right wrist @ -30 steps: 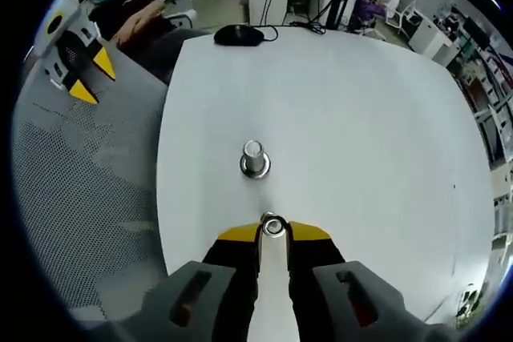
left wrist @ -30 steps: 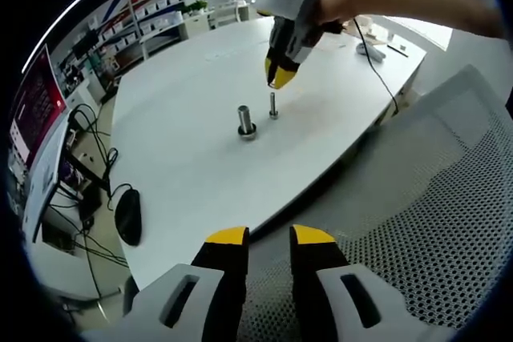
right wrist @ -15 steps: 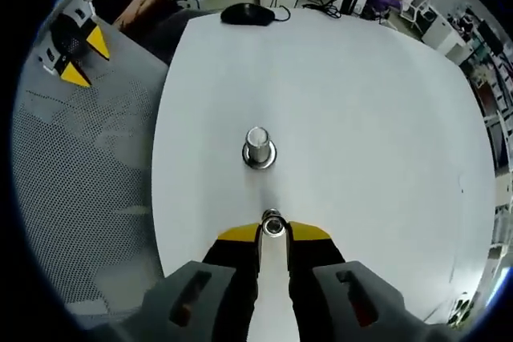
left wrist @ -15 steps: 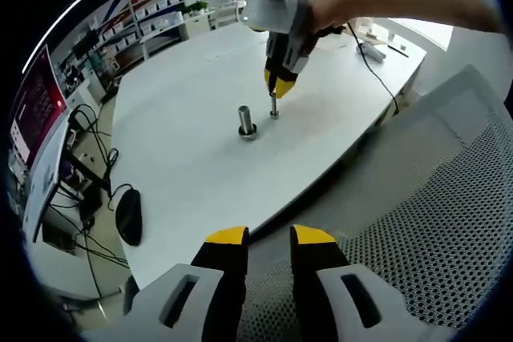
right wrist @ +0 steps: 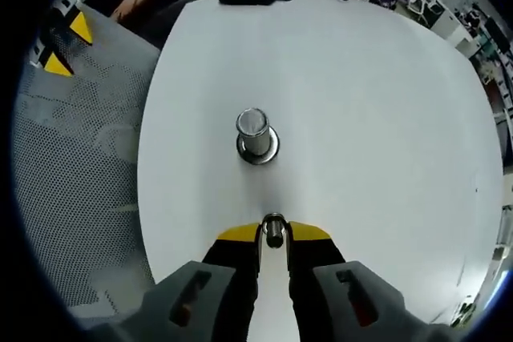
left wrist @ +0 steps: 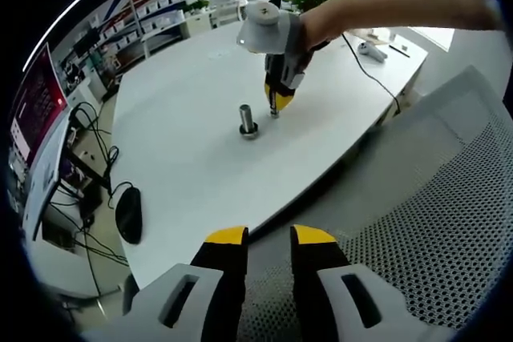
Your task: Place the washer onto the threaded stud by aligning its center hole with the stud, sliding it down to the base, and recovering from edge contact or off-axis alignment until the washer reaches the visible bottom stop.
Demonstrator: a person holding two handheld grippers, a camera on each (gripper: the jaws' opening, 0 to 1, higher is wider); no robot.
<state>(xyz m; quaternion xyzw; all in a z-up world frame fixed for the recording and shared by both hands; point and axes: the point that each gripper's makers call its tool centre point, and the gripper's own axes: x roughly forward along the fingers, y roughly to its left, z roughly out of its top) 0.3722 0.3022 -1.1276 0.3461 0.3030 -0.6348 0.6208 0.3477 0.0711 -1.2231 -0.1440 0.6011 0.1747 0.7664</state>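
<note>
The right tongs (right wrist: pixel 273 234) stand nearly closed around the top of a slim metal threaded stud (right wrist: pixel 273 229), upright on the smooth white counter (right wrist: pixel 361 118); whether they grip the washer cannot be told. Just beyond stands a short shiny metal cylinder on a flanged base (right wrist: pixel 256 135). The left tongs (left wrist: pixel 268 238), yellow-tipped, slightly parted and empty, hover over a grey mesh chair (left wrist: pixel 433 214).

The stud (right wrist: pixel 274 230) is a slim upright metal post, near the flanged cylinder (right wrist: pixel 256 135) and apart from it. A ring at its top looks like the washer; too small to confirm.
</note>
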